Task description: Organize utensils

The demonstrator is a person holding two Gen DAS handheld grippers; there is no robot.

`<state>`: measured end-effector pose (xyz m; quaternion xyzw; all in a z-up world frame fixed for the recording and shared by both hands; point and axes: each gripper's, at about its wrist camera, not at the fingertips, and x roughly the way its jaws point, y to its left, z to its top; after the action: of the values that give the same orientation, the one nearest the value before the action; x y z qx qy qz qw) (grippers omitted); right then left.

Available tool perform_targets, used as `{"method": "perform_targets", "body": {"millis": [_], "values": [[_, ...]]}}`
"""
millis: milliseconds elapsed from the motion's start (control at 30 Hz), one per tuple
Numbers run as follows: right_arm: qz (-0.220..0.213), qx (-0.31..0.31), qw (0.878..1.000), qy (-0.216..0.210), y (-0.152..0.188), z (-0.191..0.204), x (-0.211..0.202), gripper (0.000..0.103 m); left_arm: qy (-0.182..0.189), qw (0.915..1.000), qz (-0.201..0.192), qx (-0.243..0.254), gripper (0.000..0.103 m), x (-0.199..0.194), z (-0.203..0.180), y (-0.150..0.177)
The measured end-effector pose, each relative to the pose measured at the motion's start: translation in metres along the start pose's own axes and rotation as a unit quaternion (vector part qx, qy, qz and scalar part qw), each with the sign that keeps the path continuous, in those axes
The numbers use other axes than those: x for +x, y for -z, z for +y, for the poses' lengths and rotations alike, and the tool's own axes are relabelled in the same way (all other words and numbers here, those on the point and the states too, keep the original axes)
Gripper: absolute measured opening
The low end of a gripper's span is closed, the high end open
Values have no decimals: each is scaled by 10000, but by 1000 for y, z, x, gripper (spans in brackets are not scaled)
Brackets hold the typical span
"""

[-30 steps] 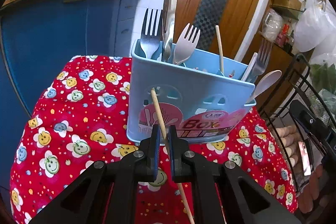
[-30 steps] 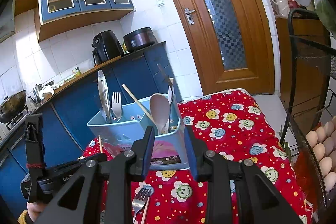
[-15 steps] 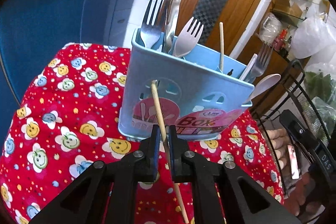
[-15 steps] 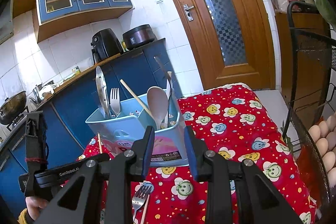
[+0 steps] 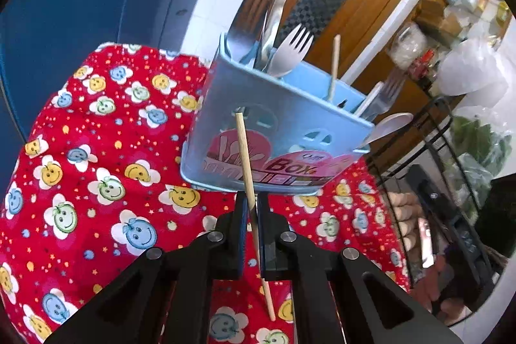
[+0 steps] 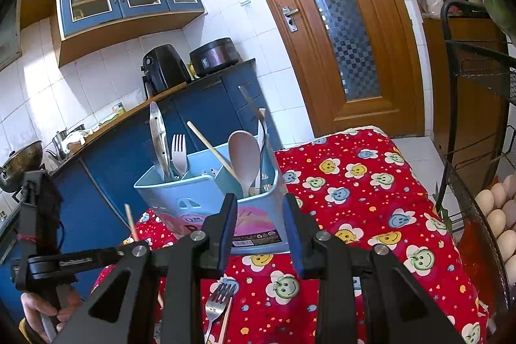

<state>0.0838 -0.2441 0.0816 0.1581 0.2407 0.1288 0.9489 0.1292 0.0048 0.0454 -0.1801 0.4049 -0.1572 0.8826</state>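
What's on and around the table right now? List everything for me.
Utensil box: one, light blue, on the tablecloth.
Chopstick in box: one, wooden, leaning.
Held chopstick: one, wooden, in the left gripper.
Spoon: one, pale, in the box's right end.
Fork: one, metal, lying on the cloth near the camera.
Tablecloth: one, red with smiley flowers.
Eggs: several, right edge.
Left gripper: shut on the chopstick.
Right gripper: open, empty.

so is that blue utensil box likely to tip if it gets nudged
Possibly. The blue utensil box is tall on a soft red cloth, and long utensils lean out over its rim, so it looks top-heavy. Thin plastic suggests it is light and would slide easily.
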Motion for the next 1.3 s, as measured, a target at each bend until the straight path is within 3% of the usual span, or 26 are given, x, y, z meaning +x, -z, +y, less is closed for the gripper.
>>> {"method": "perform_targets", "body": {"millis": [167, 367, 667, 933, 1133, 1300], "values": [[40, 13, 10000, -13, 3, 1, -1, 32, -213, 9969, -594, 460, 4, -29, -14, -2], [127, 33, 9999, -1, 8, 3, -2, 36, -241, 9912, -1140, 634, 4, -56, -23, -22], [289, -69, 9996, 34, 15, 7, 0, 38, -502, 9692, -2188, 1013, 4, -86, -40, -71], [344, -171, 9993, 12, 19, 10, 1, 38, -476, 9487, -2906, 1154, 4, -98, -60, -101], [382, -152, 9992, 11, 20, 8, 3, 38, -773, 9395, -3073, 1304, 4, -83, -67, -115], [386, -159, 9991, 16, 21, 7, 3, 38, -854, 9444, -2867, 1363, 4, -58, -65, -114]]}}
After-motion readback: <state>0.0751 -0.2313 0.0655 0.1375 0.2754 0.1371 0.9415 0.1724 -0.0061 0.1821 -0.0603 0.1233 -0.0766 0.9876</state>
